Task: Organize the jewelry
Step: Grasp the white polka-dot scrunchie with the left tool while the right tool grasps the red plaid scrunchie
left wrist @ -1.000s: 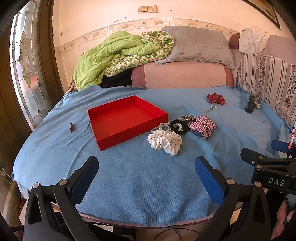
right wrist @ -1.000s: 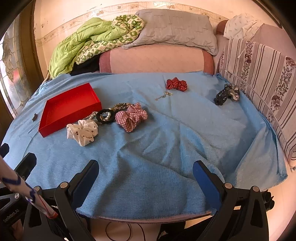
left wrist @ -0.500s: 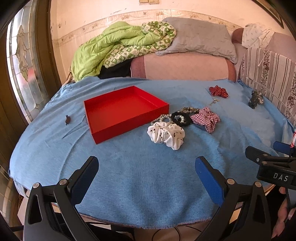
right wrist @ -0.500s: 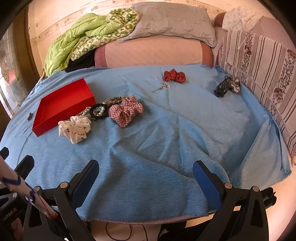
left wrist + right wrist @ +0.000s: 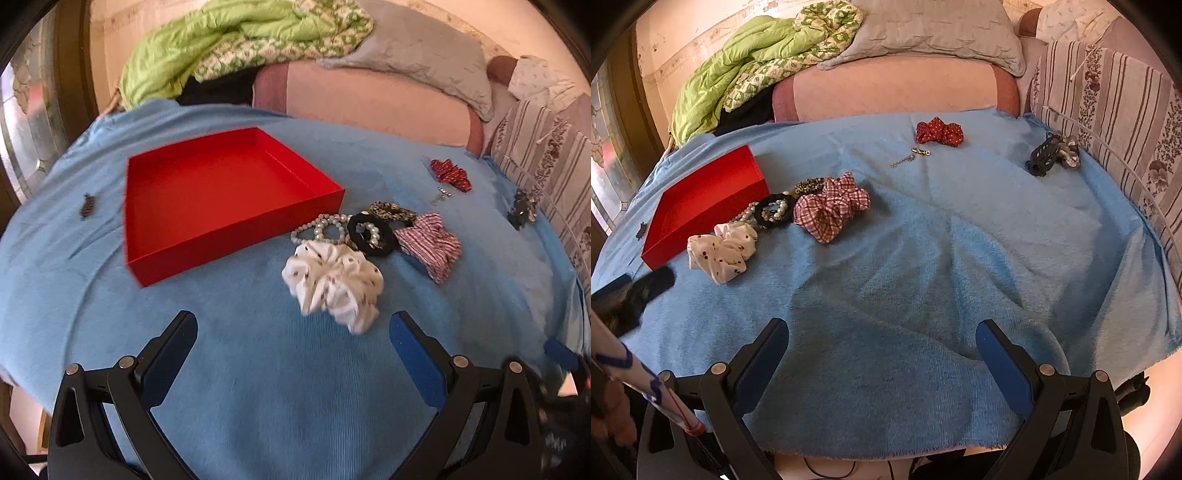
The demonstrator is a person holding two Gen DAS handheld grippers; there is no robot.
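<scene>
The left tongs (image 5: 291, 332) fill the bottom of the left wrist view, their two fingers spread wide with nothing between them, hovering over the blue towelling cloth (image 5: 258, 387) that covers the round worktop. The right tongs (image 5: 882, 338) sit at the bottom of the right wrist view, equally wide apart and empty.

In the left wrist view, a shallow red rectangular cardboard tray (image 5: 207, 199) lies left of centre, its inside bare. Just right of its near corner sits a cluster: a white spotted fabric scrunchie (image 5: 332, 284) nearest the tongs, a string of pale pearl beads (image 5: 321, 227) behind it, a black ring-shaped hair tie (image 5: 373, 236), a leopard-print band (image 5: 391, 212) and a red-and-white checked scrunchie (image 5: 432, 243) to the right. The pieces in the cluster touch or overlap.

Toward the upper right lie a red dotted scrunchie (image 5: 450, 175) and, just below it, a small metal chain (image 5: 441, 195). Near the right edge rests a dark hair claw clip (image 5: 522, 212). A small dark clip (image 5: 87, 206) lies alone, left of the tray.

Behind the worktop, a green quilt (image 5: 738, 70) and a grey pillow (image 5: 934, 33) are piled on a pink sofa (image 5: 894, 92).
</scene>
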